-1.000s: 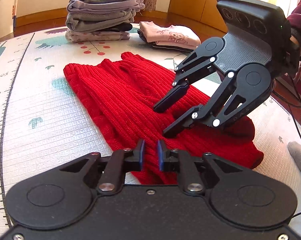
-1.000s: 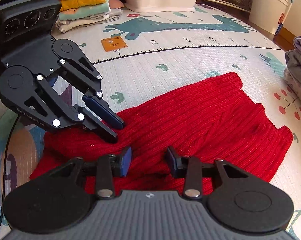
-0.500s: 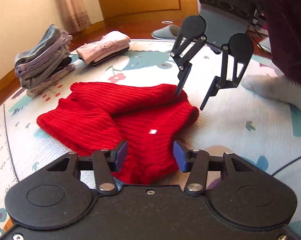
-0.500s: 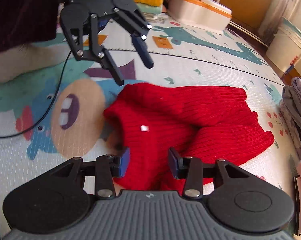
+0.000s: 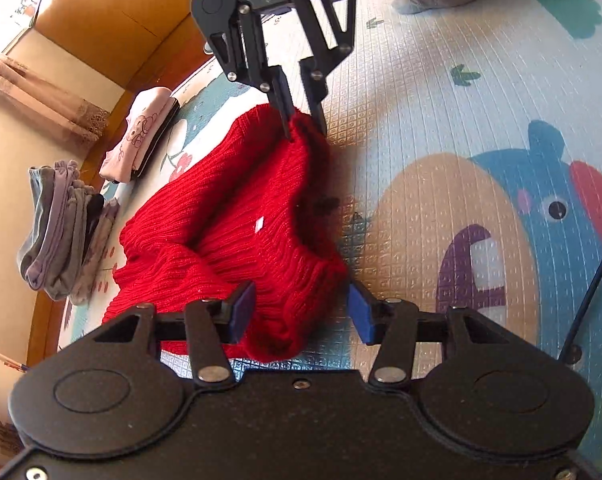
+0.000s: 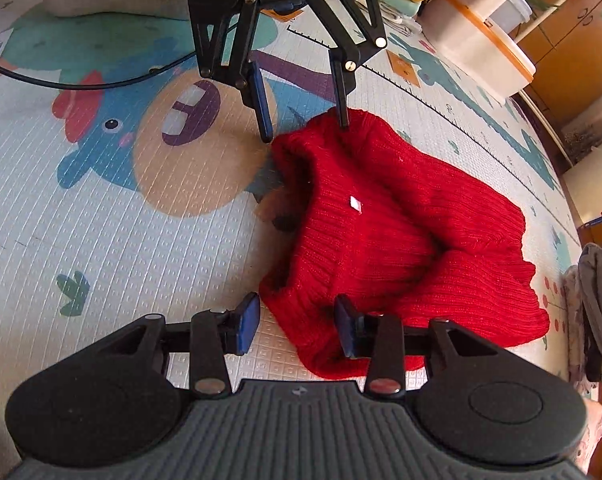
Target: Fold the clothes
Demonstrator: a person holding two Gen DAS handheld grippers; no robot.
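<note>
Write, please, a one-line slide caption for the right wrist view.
Two hand-held grippers straddle opposite corners of a red knit sweater on a cartoon play mat.

Home floor: cartoon play mat (image 5: pixel 481 128), folded clothes stacks (image 5: pixel 61 228), storage tubs (image 6: pixel 481 36), curtain (image 5: pixel 41 96)

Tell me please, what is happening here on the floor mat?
A person holds a gripper in each hand and is folding a red knitted sweater on a play mat. The left gripper and right gripper each straddle one end of the sweater's near edge, jaws not yet pressing; the right has just been closing. Folded clothes are stacked nearby.
</note>
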